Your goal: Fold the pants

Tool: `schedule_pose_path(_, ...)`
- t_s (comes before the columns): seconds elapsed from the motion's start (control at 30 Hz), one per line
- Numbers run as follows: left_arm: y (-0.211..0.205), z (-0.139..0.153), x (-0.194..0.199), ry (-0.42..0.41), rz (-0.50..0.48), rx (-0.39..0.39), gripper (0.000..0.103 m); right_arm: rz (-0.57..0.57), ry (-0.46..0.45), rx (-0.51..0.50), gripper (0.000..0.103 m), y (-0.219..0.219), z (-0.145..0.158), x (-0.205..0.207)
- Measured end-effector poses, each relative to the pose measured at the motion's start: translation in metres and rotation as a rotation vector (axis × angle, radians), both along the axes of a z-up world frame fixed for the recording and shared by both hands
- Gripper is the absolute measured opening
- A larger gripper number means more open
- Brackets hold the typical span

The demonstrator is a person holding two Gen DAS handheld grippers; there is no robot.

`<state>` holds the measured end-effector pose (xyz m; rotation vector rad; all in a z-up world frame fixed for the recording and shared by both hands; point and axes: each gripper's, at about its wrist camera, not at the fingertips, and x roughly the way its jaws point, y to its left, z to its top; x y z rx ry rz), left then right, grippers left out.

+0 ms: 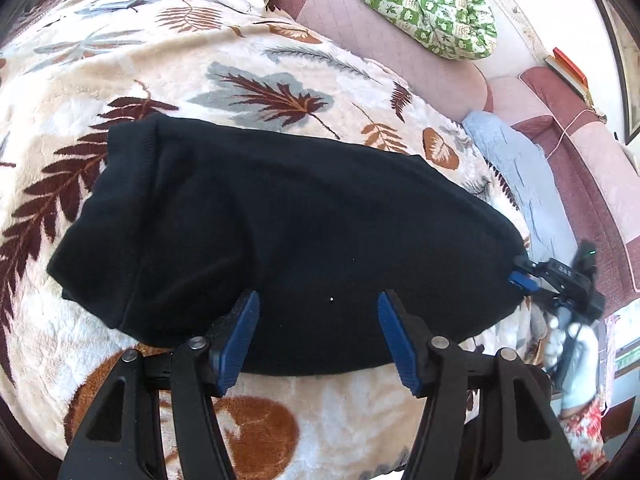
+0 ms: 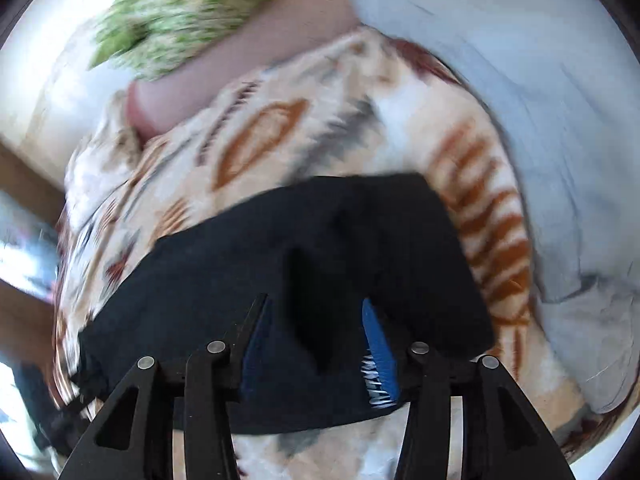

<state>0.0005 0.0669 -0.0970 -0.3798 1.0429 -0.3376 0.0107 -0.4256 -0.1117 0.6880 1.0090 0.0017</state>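
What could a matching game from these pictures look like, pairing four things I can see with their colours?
Things:
1. pants
2. blanket
3. crumpled cloth
4. pads on the left tongs

Colours:
A. green and white check
B. blue
C. black
D. cream with brown and grey leaves

Pairs: 1-C, 2-D, 3-A, 4-B
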Motion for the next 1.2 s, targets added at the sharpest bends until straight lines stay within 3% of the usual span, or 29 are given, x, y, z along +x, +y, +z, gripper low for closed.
schedule_pose_path(0.03, 0.003, 0.0, -0.001, 0.001, -0.003, -0.015, 0.061, -0.037, -0.002, 0.066, 0.035, -0.011, -0.005, -0.004)
schedule_pose_path(0.1, 0.009, 0.002, -0.003, 0.003, -0.013, -0.046, 0.061, -0.079, -0.008, 0.146, 0.036, -0.019, -0.005, -0.008)
schedule_pose_path(0.2, 0.032, 0.018, -0.012, -0.035, 0.014, -0.09, 0.061, -0.011, -0.035, -0.06, 0.041, 0.002, 0.027, -0.012)
schedule_pose_path(0.3, 0.069, 0.042, -0.025, -0.119, 0.119, -0.045, 0.061, 0.065, -0.148, -0.288, 0.048, 0.037, 0.073, -0.024)
schedule_pose_path(0.37, 0.089, 0.051, -0.028, -0.137, 0.202, 0.008, 0.062, 0.094, -0.275, -0.428, 0.069, 0.067, 0.102, -0.036)
schedule_pose_path(0.4, 0.099, 0.053, -0.03, -0.138, 0.238, 0.024, 0.062, 0.095, -0.334, -0.468, 0.089, 0.079, 0.111, -0.04)
schedule_pose_path(0.43, 0.108, 0.053, -0.031, -0.136, 0.261, 0.02, 0.062, 0.097, -0.389, -0.47, 0.103, 0.09, 0.118, -0.04)
schedule_pose_path(0.47, 0.114, 0.05, -0.031, -0.132, 0.274, 0.005, 0.062, 0.127, -0.413, -0.425, 0.103, 0.101, 0.121, -0.035)
schedule_pose_path(0.57, 0.118, 0.037, -0.032, -0.104, 0.286, -0.033, 0.062, 0.337, -0.307, -0.291, 0.101, 0.152, 0.111, 0.007)
schedule_pose_path(0.8, 0.102, 0.004, -0.042, -0.065, 0.22, -0.138, 0.062, 0.785, -0.261, -0.326, 0.098, 0.33, 0.088, 0.055)
schedule_pose_path(0.93, 0.101, -0.001, -0.048, -0.099, 0.201, -0.184, 0.062, 0.995, -0.234, -0.383, 0.095, 0.417, 0.073, 0.058)
schedule_pose_path(1.1, 0.111, -0.012, -0.046, -0.086, 0.21, -0.322, 0.062, 1.086, -0.151, -0.391, 0.091, 0.467, 0.054, 0.081)
schedule_pose_path(1.2, 0.113, -0.017, -0.045, -0.089, 0.217, -0.354, 0.062, 1.122, -0.08, -0.373, 0.09, 0.48, 0.047, 0.099)
